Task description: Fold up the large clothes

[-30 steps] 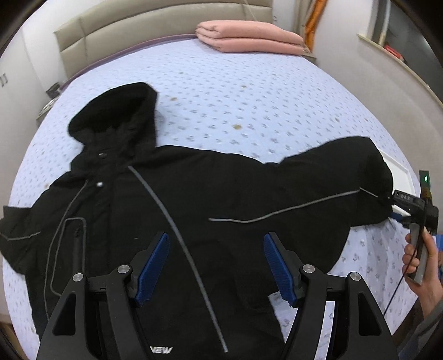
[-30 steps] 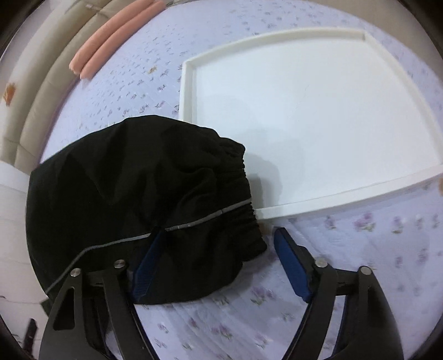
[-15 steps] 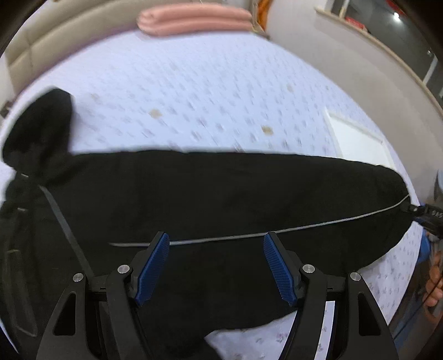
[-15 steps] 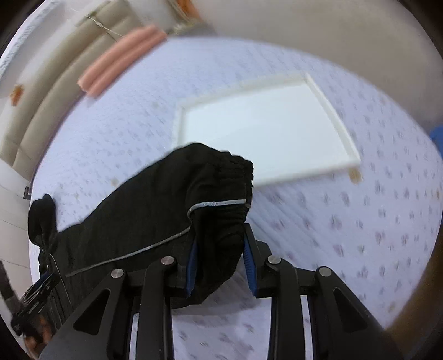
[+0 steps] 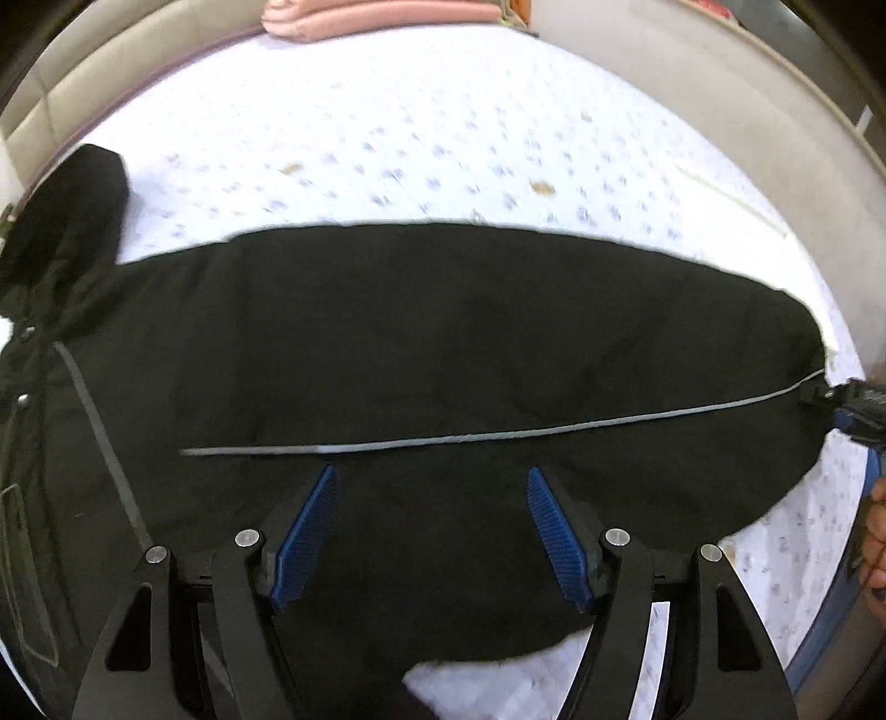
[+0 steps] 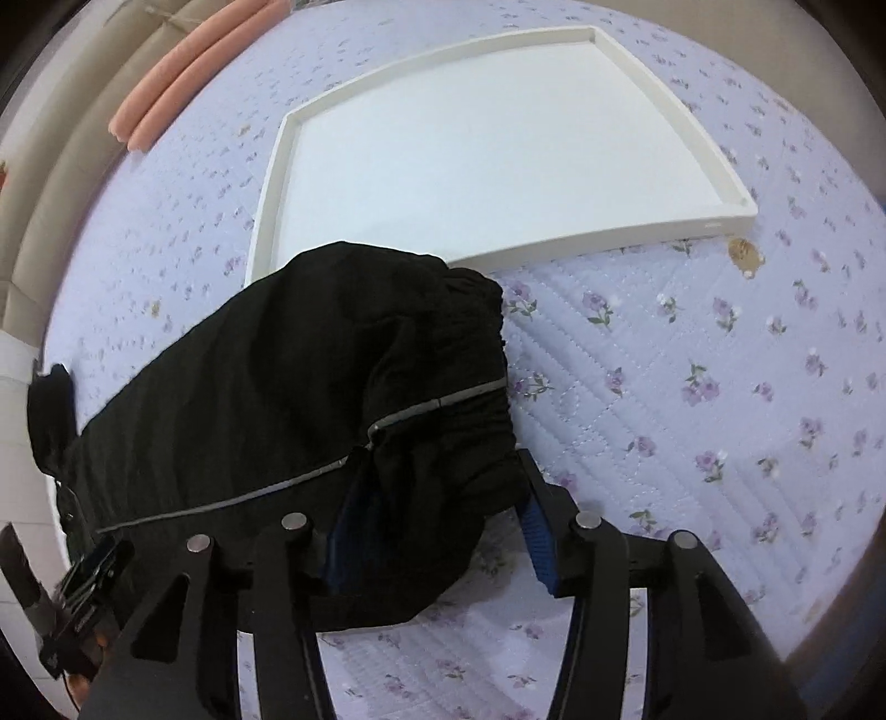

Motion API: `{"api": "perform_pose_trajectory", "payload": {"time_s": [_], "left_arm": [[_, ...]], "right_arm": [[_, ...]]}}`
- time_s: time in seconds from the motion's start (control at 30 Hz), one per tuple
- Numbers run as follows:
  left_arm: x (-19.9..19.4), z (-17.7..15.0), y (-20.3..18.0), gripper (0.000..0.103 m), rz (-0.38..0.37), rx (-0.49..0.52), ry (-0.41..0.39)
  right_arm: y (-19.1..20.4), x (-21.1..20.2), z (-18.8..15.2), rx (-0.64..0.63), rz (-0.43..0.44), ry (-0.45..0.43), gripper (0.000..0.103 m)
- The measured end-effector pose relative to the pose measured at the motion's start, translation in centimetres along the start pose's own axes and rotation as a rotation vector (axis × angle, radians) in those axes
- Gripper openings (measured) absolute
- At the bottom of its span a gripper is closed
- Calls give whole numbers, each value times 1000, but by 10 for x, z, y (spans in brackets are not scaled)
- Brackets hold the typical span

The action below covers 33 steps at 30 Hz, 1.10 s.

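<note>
A black hooded jacket (image 5: 421,343) with grey piping lies spread on the flowered bedspread (image 5: 443,144). Its sleeve stretches to the right, where my right gripper (image 5: 853,404) meets the cuff. My left gripper (image 5: 432,469) hovers open over the sleeve's lower part, its blue pads (image 5: 310,531) apart with nothing pinched. In the right wrist view the elastic cuff (image 6: 470,354) lies between the jaws of my right gripper (image 6: 440,465). Those jaws are opening; the right pad (image 6: 534,526) stands clear beside the fabric and the left one is hidden behind it.
A white tray (image 6: 554,252) sits on the bed just beyond the cuff. Folded pink bedding (image 5: 382,14) lies at the headboard (image 5: 111,72). The other handheld gripper and a hand (image 6: 72,598) show at the lower left of the right wrist view.
My right gripper shut on the cuff and pulled the sleeve out straight, and its jaws now stand wider. My left gripper dropped closer over the sleeve, away from the jacket's body.
</note>
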<state>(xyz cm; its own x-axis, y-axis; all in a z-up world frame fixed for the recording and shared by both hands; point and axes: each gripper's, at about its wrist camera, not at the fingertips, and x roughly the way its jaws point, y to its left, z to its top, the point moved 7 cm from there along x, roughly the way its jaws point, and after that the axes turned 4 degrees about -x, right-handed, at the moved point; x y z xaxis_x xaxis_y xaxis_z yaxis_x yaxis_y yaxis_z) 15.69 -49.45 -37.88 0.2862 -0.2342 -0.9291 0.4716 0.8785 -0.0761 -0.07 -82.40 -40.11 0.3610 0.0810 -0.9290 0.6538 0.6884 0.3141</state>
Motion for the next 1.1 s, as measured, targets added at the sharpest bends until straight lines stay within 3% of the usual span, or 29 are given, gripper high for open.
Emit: {"api": "perform_pose_trajectory", "payload": {"time_s": [0.03,0.07,0.13,0.27,0.4,0.53,0.67,0.83,1.1], "left_arm": [[-6,-1,3,72,-1,-4,-7],[-16,-3,9,72,-1,-11,-17],[-33,-10,22,72,-2,-22,-31],[-59,-23,53,72,-4,-59,-54],[-83,-46,92,72,-7,-125,-65],[-115,-71,130,72,5,-190,-79],[-147,-88,202,72,68,-255,-113],[-178,-112,283,72,133,-334,-147],[-206,-154,387,72,180,-410,-157]], "right_arm": [[-1,1,-1,0,1,3,48],[3,2,0,-4,2,-5,34],[12,-4,-2,-30,-10,-31,28],[42,-27,-11,-83,-5,-95,23],[97,-58,-23,-158,-7,-189,22],[173,-82,-46,-241,31,-231,22],[260,-88,-77,-358,92,-225,21],[378,-79,-136,-530,147,-177,21],[531,-50,-230,-724,199,-111,21]]}}
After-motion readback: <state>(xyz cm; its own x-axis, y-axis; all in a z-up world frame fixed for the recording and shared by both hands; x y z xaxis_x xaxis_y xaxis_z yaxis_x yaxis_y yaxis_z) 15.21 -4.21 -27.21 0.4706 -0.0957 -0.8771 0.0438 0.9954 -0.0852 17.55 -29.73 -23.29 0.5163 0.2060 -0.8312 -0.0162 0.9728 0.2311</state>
